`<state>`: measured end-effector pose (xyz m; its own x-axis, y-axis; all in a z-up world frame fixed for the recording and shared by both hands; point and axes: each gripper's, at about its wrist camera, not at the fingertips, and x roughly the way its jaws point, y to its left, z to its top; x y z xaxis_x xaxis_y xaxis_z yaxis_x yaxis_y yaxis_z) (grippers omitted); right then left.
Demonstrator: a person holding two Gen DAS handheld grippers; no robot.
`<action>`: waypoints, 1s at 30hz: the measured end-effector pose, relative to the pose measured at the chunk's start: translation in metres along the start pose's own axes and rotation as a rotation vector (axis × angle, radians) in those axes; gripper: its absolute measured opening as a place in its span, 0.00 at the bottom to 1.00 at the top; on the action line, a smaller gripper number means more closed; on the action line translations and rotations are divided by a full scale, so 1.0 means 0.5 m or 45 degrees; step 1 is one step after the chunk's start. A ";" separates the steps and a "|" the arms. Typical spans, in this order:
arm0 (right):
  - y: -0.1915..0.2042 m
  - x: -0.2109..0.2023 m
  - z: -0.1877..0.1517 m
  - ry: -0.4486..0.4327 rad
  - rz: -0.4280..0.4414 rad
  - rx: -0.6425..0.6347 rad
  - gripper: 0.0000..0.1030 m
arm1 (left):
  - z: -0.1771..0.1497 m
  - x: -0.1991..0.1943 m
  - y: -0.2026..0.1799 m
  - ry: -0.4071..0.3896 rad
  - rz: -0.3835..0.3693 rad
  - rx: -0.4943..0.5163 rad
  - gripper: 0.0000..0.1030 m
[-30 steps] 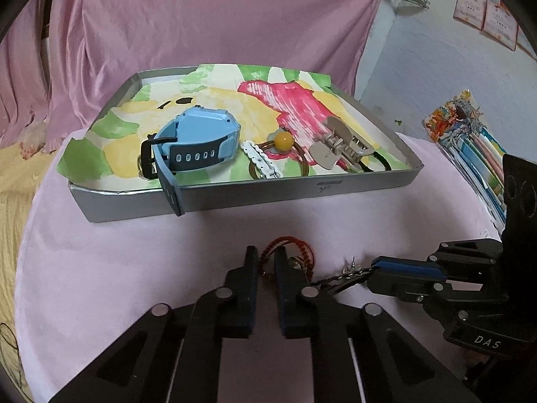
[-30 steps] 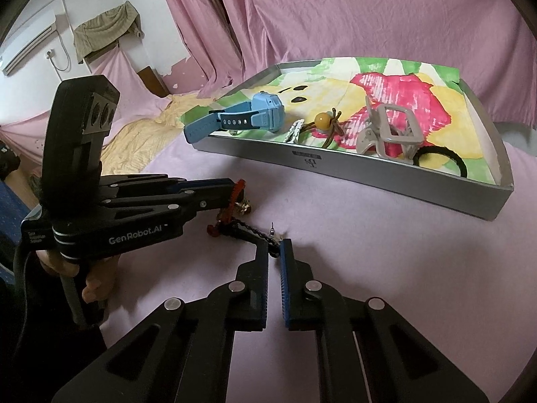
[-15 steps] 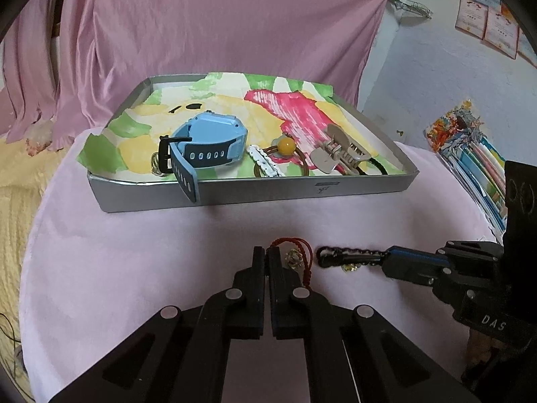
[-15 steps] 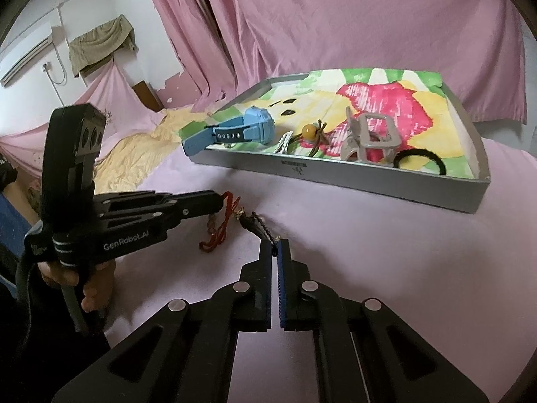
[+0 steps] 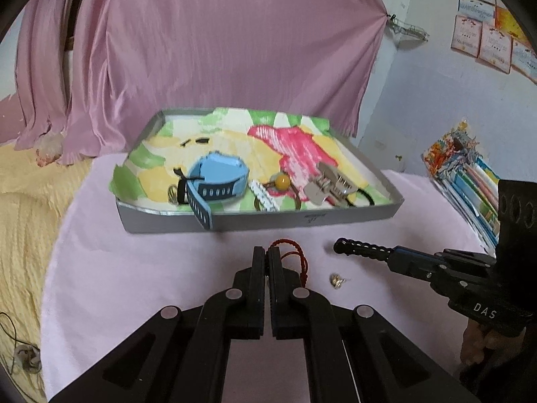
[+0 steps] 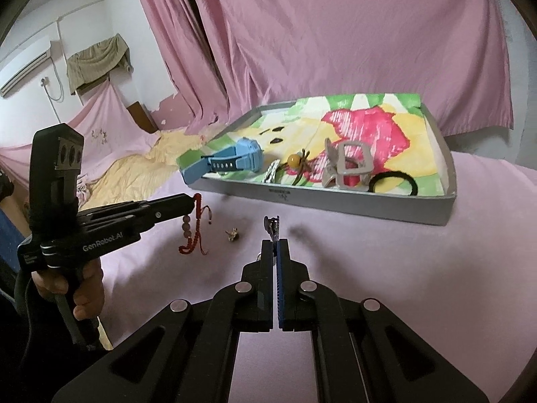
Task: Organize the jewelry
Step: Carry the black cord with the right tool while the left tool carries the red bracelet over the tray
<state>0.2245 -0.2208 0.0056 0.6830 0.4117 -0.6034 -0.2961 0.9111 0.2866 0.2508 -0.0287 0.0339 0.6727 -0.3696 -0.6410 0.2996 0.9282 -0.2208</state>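
Left wrist view: the left claw (image 5: pixel 266 262) is clenched on a red braided cord bracelet (image 5: pixel 291 258), raised above the pink-covered tabletop (image 5: pixel 134 268). Far of it stands the shallow grey tray lined with a coloured drawing (image 5: pixel 335 215), already holding a blue wristwatch (image 5: pixel 218 184), an amber-bead hair tie (image 5: pixel 281 181) and a grey claw hair clip (image 5: pixel 327 184). A small gold earring (image 5: pixel 336 280) lies loose on the tabletop, near and right of the claw. Right wrist view: the right claw (image 6: pixel 275 252) grips a thin dark beaded chain (image 6: pixel 273 226) standing up from its tips; the tray is far and right. Judged stage: partly done; bracelet, chain and earring remain outside the tray.
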 end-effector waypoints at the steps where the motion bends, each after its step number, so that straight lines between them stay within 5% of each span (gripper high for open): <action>1: -0.001 -0.003 0.000 -0.008 -0.001 0.001 0.02 | 0.003 -0.005 -0.003 -0.009 -0.002 0.003 0.02; 19: -0.066 -0.054 0.066 -0.223 -0.135 0.045 0.02 | 0.097 -0.013 -0.035 -0.207 0.021 -0.027 0.02; 30: -0.139 0.003 0.101 -0.198 -0.318 0.131 0.02 | 0.136 0.103 -0.067 -0.121 0.031 -0.043 0.02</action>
<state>0.2798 -0.2845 0.0225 0.8223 0.1608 -0.5459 -0.0428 0.9740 0.2224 0.3214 -0.0815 0.0582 0.7414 -0.3478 -0.5739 0.2602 0.9373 -0.2319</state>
